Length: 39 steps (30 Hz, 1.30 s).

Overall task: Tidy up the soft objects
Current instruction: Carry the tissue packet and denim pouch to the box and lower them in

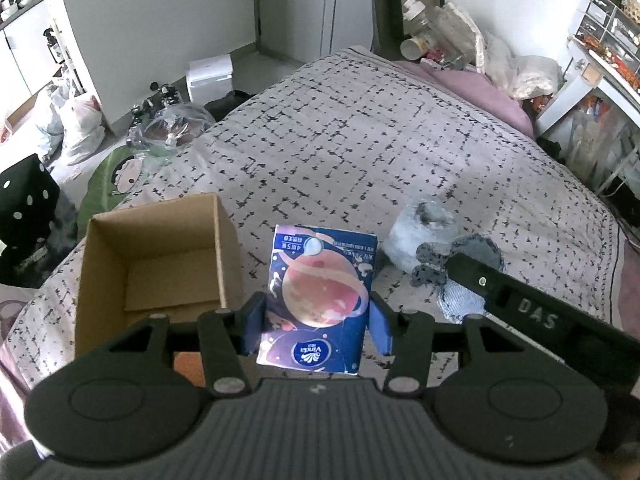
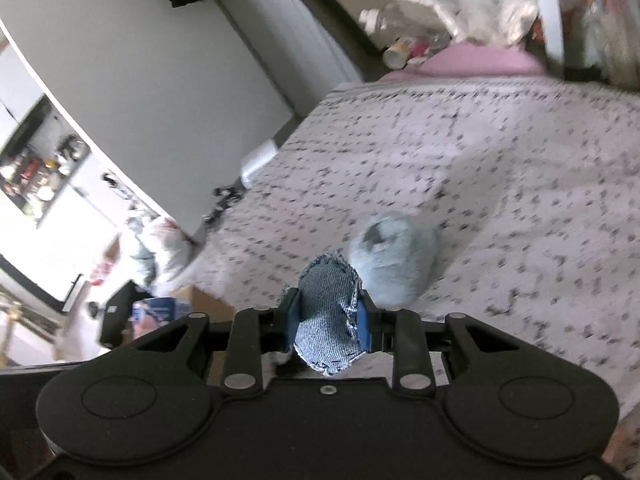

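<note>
My left gripper (image 1: pixel 318 326) is shut on a blue Vinda tissue pack (image 1: pixel 320 296) with a pink planet print, held above the patterned bedspread (image 1: pixel 360 140). An open cardboard box (image 1: pixel 160 256), with nothing inside, sits just to its left. My right gripper (image 2: pixel 326 322) is shut on a denim fabric toy (image 2: pixel 326 312); its denim and grey parts show in the left wrist view (image 1: pixel 460 276), beside the right gripper's black body. A pale blue fluffy bundle (image 2: pixel 394 258) lies on the bed just beyond the right gripper, and it also shows in the left wrist view (image 1: pixel 420 236).
A pink pillow (image 1: pixel 480 92), jars and bags sit at the head of the bed. Bags, a white box (image 1: pixel 210 78) and clutter lie on the floor to the left. A white shelf unit (image 1: pixel 600 60) stands at the right.
</note>
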Each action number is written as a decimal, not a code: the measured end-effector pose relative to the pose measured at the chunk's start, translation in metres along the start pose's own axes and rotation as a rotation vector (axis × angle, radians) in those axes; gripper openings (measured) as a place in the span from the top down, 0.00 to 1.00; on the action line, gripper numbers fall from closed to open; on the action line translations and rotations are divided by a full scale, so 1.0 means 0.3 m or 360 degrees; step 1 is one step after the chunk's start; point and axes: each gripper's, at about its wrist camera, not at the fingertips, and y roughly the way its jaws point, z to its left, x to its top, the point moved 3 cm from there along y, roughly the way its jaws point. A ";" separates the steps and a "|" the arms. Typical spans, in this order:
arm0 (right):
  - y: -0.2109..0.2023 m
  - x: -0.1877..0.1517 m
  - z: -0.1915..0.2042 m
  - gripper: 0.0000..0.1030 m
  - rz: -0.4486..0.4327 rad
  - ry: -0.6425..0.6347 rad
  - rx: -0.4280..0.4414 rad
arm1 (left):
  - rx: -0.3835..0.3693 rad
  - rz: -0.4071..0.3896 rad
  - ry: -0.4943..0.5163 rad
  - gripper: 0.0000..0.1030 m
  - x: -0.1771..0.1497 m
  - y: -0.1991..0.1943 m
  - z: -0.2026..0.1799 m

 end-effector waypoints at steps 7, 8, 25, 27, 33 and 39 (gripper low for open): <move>0.006 -0.017 0.066 0.72 -0.0011 -0.0116 0.0046 | 0.0008 -0.0024 -0.0008 0.49 0.016 -0.016 0.069; 0.008 -0.021 0.076 0.72 -0.0010 -0.0134 0.0052 | 0.0004 -0.0025 -0.0007 0.49 0.017 -0.016 0.079; 0.057 -0.104 0.252 0.72 0.0002 -0.0328 0.0211 | -0.0024 0.0012 -0.0091 0.49 0.003 0.044 0.319; 0.067 -0.113 0.268 0.72 0.0002 -0.0340 0.0220 | -0.0031 0.0020 -0.0101 0.49 0.001 0.054 0.348; 0.097 -0.142 0.321 0.72 0.0032 -0.0356 0.0262 | -0.0038 0.0051 -0.0141 0.49 -0.013 0.096 0.438; 0.134 -0.179 0.386 0.71 0.0082 -0.0433 0.0275 | -0.0044 0.0100 -0.0198 0.49 -0.042 0.153 0.511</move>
